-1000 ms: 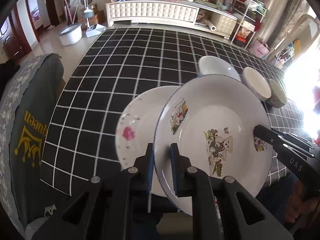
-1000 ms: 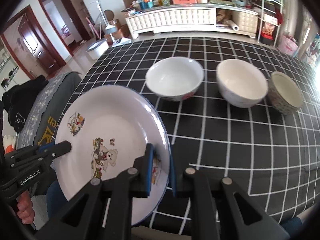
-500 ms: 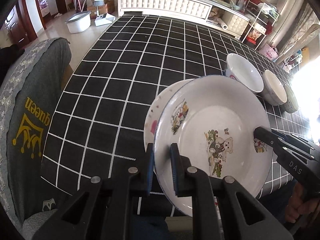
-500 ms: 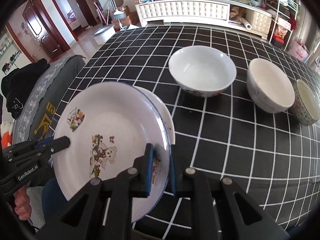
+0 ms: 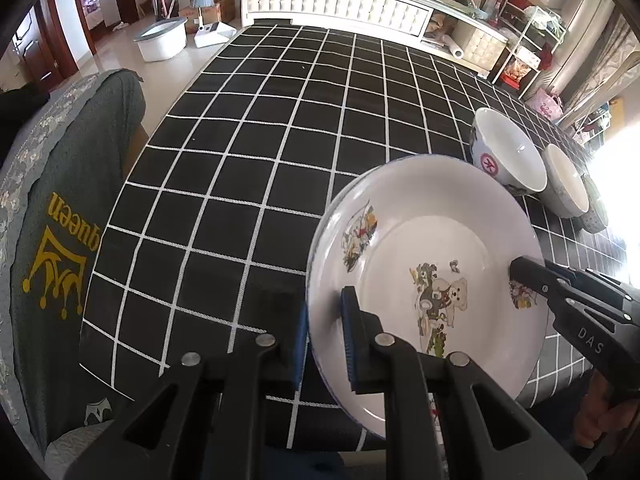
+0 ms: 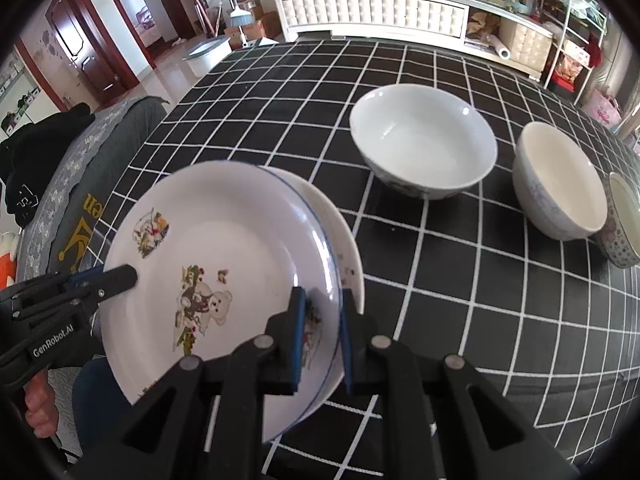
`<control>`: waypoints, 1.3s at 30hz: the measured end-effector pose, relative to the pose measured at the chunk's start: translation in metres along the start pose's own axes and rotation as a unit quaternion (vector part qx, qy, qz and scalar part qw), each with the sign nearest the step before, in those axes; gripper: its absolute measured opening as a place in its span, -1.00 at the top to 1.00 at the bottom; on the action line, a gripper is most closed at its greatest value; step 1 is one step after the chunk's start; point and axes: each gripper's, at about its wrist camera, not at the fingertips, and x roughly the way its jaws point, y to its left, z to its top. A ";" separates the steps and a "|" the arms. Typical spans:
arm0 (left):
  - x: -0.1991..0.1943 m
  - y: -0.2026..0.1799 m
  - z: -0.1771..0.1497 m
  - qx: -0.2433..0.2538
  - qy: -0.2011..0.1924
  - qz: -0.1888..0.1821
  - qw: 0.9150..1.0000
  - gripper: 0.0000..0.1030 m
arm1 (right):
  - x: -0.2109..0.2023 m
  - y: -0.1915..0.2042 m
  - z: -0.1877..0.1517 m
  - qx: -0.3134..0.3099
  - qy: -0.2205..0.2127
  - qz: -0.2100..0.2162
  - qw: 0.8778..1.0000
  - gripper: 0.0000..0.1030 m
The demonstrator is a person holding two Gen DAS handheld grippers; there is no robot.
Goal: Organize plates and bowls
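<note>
A white plate with cartoon bear prints (image 5: pixel 432 248) (image 6: pixel 224 240) is held between both grippers above the table's near edge. My left gripper (image 5: pixel 324 336) is shut on its left rim. My right gripper (image 6: pixel 322 328) is shut on its right rim. A second white plate with small pink marks (image 6: pixel 340 236) lies on the table right under the held plate; only its right edge shows in the right wrist view. It is hidden in the left wrist view. Three bowls stand to the right: a wide white one (image 6: pixel 424 140) (image 5: pixel 508 152), a cream one (image 6: pixel 560 180) (image 5: pixel 564 180), and a small patterned one (image 6: pixel 624 220).
The table has a black cloth with a white grid (image 5: pixel 280 128) (image 6: pixel 460 280). A chair with a grey cover printed "queen" (image 5: pixel 60 220) stands at the table's left side. A white cabinet (image 6: pixel 372 8) and shelves stand behind the far end.
Both grippers have carried the bear plate to the right and over the pink-marked plate, which is now almost fully covered. The bowls look nearer.
</note>
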 end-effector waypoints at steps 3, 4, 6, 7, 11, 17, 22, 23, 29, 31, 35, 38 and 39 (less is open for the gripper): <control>0.004 0.002 0.001 -0.004 0.004 0.000 1.000 0.72 | 0.003 -0.001 0.001 0.002 0.003 0.002 1.000 0.63; 0.005 0.001 0.001 -0.004 0.005 0.001 1.000 0.72 | 0.003 -0.001 0.002 0.003 0.003 0.003 1.000 0.63; 0.007 0.001 0.001 -0.003 0.006 0.003 1.000 0.71 | 0.004 -0.002 0.002 0.004 0.004 0.006 1.000 0.63; 0.008 0.002 0.002 -0.003 0.006 0.004 1.000 0.71 | 0.005 -0.002 0.003 0.005 0.005 0.007 1.000 0.63; 0.011 0.004 0.004 -0.006 0.005 0.005 1.000 0.71 | 0.008 -0.004 0.006 0.009 0.010 0.015 1.000 0.63; 0.013 0.002 0.004 -0.004 0.008 0.005 1.000 0.70 | 0.009 -0.012 0.011 0.029 0.024 0.031 0.999 0.63; 0.016 -0.001 0.002 -0.004 0.012 0.009 1.000 0.69 | 0.003 -0.013 0.006 0.024 0.023 0.030 0.999 0.63; 0.017 -0.002 0.001 -0.004 0.013 0.010 1.000 0.69 | 0.002 -0.013 0.006 0.025 0.023 0.029 0.999 0.63; 0.010 -0.003 0.000 -0.001 0.006 0.009 1.000 0.63 | -0.002 -0.019 0.004 0.038 0.029 0.038 0.998 0.62; 0.006 -0.001 0.000 -0.006 0.002 0.002 1.000 0.48 | -0.002 -0.018 0.004 0.041 0.033 0.038 0.998 0.57; -0.001 -0.003 -0.002 -0.002 -0.005 -0.003 1.000 0.44 | -0.004 -0.018 0.003 0.052 0.032 0.059 0.996 0.34; -0.005 -0.005 -0.005 0.002 -0.008 -0.007 1.000 0.44 | -0.006 -0.015 0.003 0.053 0.031 0.069 0.996 0.07; -0.006 -0.006 -0.006 0.002 -0.009 -0.008 1.000 0.44 | -0.008 -0.013 0.002 0.050 0.030 0.073 0.996 -0.05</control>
